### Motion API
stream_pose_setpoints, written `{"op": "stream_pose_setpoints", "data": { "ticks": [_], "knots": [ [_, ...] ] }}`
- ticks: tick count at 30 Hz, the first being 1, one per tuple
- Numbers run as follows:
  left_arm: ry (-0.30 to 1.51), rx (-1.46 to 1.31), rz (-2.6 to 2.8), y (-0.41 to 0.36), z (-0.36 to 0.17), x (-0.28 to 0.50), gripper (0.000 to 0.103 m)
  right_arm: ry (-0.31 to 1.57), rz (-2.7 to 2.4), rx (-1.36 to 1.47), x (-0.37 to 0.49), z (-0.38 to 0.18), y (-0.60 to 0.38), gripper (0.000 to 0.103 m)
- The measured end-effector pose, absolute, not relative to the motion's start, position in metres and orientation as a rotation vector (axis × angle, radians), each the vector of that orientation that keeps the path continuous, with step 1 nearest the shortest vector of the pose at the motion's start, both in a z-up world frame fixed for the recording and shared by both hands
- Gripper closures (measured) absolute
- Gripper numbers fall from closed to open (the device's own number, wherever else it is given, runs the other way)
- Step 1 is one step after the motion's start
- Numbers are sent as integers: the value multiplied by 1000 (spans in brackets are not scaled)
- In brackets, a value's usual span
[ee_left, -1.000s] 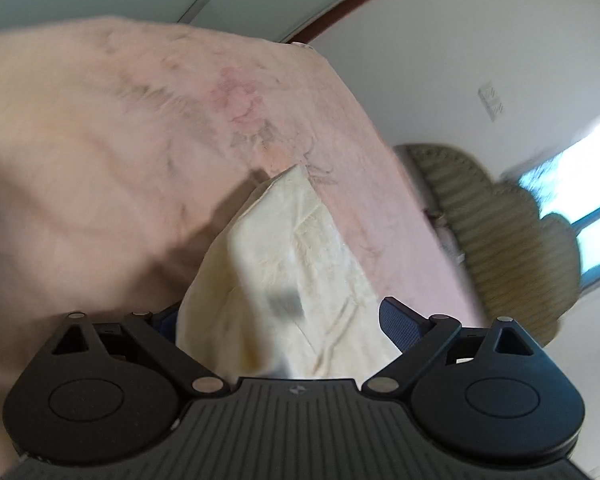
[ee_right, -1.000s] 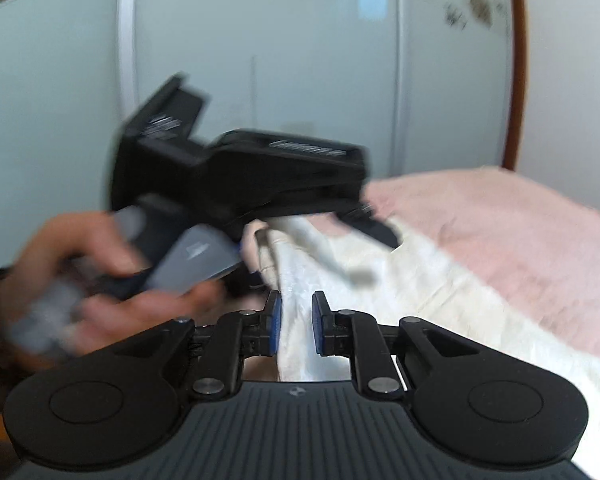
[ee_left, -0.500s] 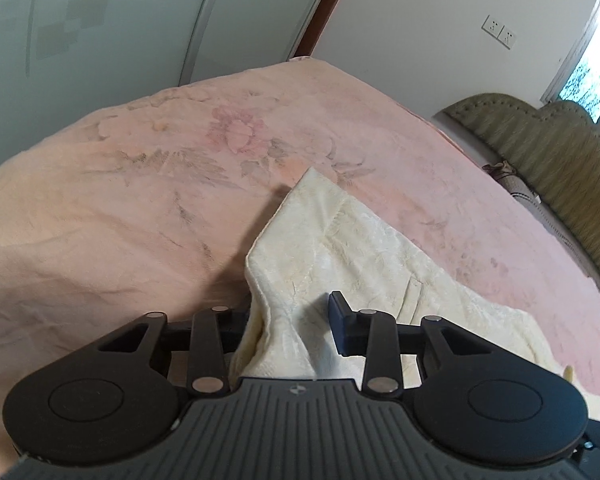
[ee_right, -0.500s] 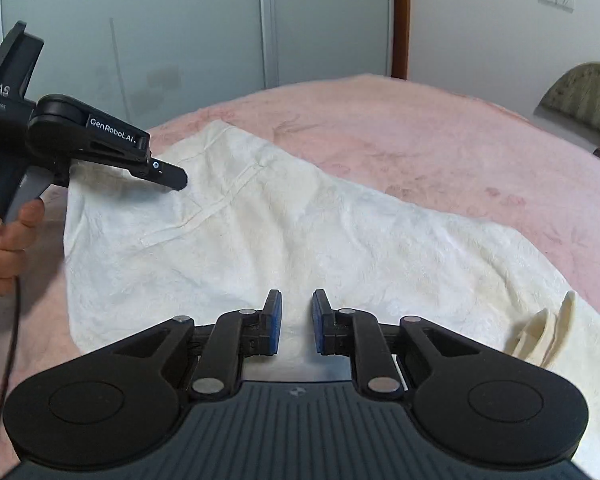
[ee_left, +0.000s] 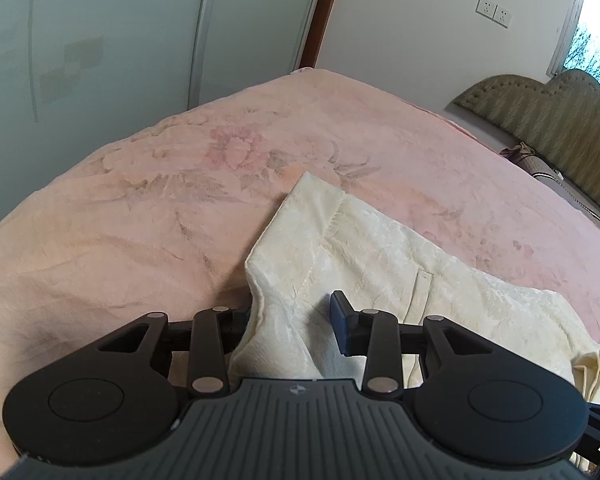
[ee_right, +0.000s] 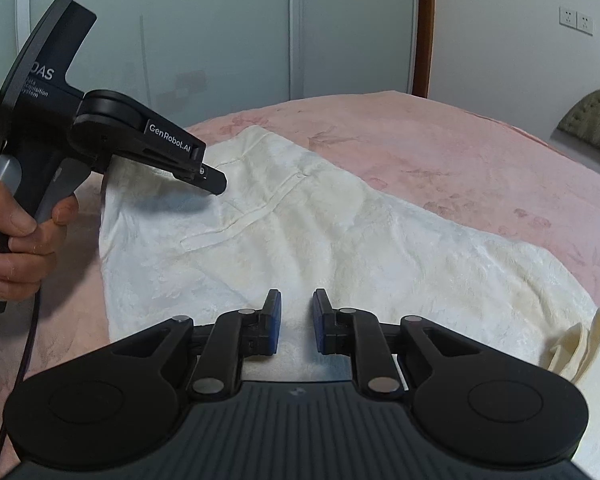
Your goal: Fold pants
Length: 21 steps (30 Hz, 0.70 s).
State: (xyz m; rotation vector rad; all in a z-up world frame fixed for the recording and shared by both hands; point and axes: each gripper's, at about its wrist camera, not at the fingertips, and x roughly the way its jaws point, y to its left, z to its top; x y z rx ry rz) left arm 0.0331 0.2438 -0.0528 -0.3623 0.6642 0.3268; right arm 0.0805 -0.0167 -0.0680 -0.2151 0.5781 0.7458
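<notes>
Since one second ago the left gripper (ee_left: 292,312) is no more lifting the cloth in the air; the cream pants (ee_right: 300,232) are now lying spread on the pink blanket (ee_left: 140,208), and the views are becoming calm.

At the far left of the right wrist view, the person's hand (ee_right: 16,240) is gripping the handle of the left gripper, whose tip is reaching over the waist end of the pants in the upper left of the frame. In the left wrist view, at the lower centre, its fingers are standing rather wide, with a raised fold of the pants between them; I cannot tell if they are really pinching it.

At the bottom centre of the right wrist view, the right gripper (ee_right: 294,320) is hovering over the near edge of the pants, its jaws narrow but parted, holding nothing.

I think the risk is this: the left fingers are so wide that the fold may be slipping out, or only the top layer is coming up, so the fold gets crooked. The soft blanket may also be caught together with the pants.
</notes>
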Motion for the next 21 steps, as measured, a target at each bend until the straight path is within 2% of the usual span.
{"op": "stream_pose_setpoints", "data": {
  "ticks": [14,21],
  "knots": [
    [658,-276,355,232,-49,36,64,572,742,-195,77,-66,-20,86],
    [633,-330,357,238,-47,34,75,499,646,-246,68,-32,-77,86]
  ]
}}
